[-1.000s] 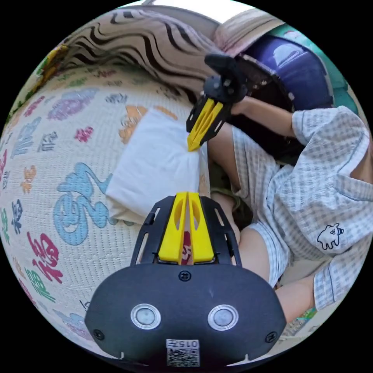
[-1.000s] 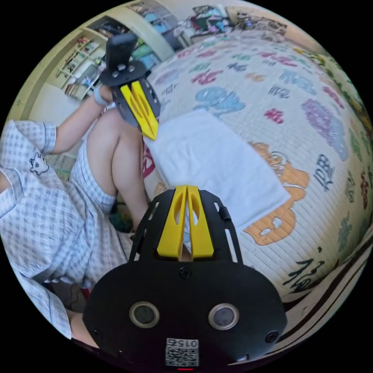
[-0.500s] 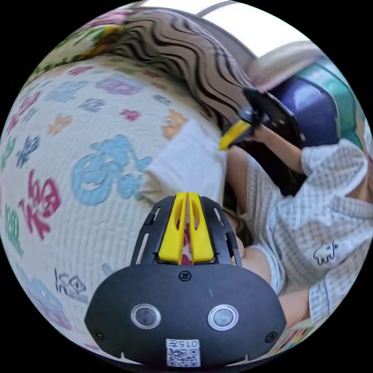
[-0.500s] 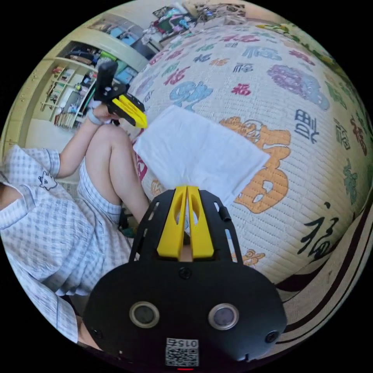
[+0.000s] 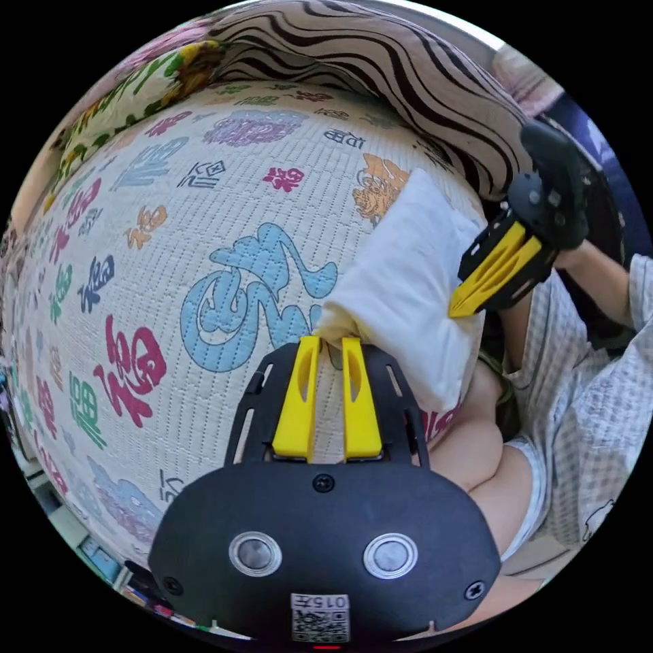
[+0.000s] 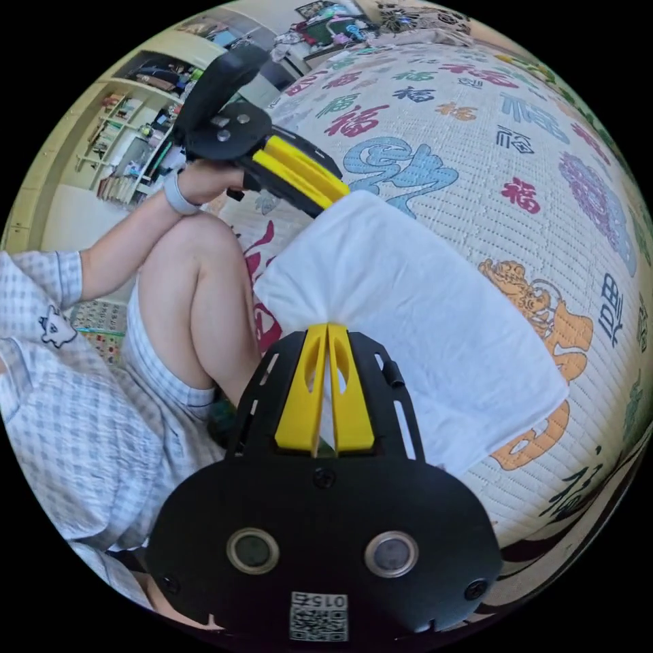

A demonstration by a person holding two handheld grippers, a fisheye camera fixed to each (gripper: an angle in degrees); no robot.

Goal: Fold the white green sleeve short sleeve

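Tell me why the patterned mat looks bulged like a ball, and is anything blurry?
Left gripper view: fisheye lens bows the cream quilted mat with coloured characters; folded white shirt is sharp in even daylight. Right gripper view: same bowing, sharp; only the far shelves look soft and small.

A big mat (image 5: 204, 224) with bright colored signs is lying flat, and a folded white shirt (image 6: 408, 299) is lying on it.
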